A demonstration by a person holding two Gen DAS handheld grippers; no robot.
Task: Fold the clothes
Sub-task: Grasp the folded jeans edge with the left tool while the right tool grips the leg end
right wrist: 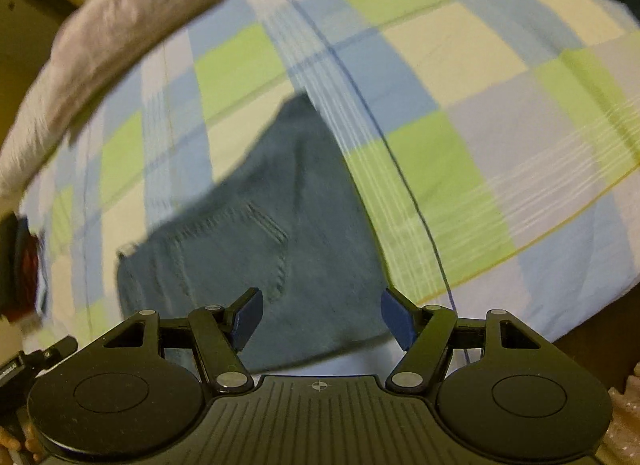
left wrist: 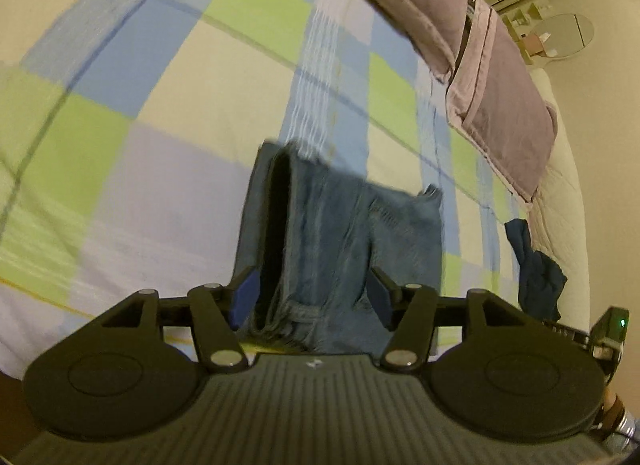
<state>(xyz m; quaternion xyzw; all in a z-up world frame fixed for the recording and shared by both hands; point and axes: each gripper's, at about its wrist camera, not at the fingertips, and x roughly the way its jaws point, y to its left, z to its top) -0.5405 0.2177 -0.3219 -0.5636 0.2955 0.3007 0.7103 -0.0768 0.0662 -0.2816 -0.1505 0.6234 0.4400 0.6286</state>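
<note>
Lying folded on the checked bedspread (left wrist: 120, 145), the jeans (left wrist: 332, 225) sit between both grippers' spread jaws. Left gripper (left wrist: 312, 293) and right gripper (right wrist: 320, 317) grasp nothing. A dark garment (left wrist: 538, 269) lies at three o'clock.

1 jeans (left wrist: 336, 233), 1 dark garment (left wrist: 538, 269), 2 pillows (left wrist: 508, 105).

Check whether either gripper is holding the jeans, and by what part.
Nothing is held. The left gripper and right gripper are both open, jaws spread either side of the jeans lying on the bed.

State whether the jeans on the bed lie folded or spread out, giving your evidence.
Folded: the jeans form a compact stacked bundle on the checked bedspread, layers showing at one edge, no legs extended.
</note>
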